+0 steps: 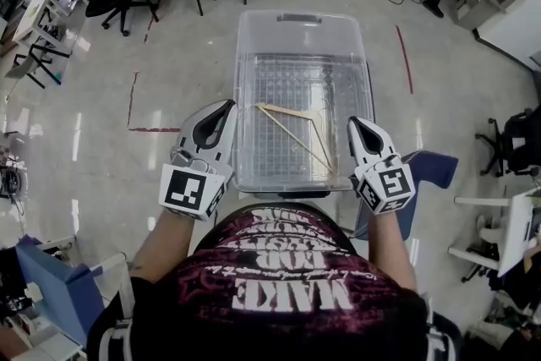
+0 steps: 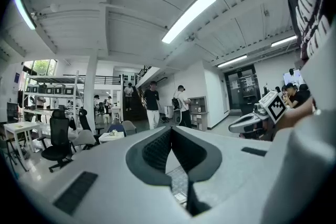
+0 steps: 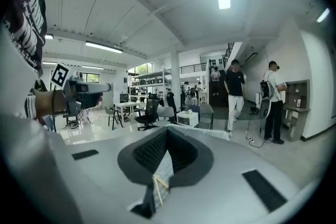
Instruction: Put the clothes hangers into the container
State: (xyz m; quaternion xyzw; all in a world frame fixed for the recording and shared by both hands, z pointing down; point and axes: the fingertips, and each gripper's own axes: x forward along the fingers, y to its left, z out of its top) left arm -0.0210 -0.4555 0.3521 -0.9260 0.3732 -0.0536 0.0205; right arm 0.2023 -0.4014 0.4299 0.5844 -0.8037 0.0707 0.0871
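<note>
Presently both tongs are clenched on nothing: the left gripper (image 1: 228,106) and the right gripper (image 1: 353,123) each show jaw tips meeting, one at each near corner of the clear container (image 1: 301,17). One wooden clothes hanger (image 1: 297,129) lies on the container's floor, between the two grippers. Its hook cannot be made out. The person's shirt (image 1: 279,270) cuts off the container's near wall.
</note>
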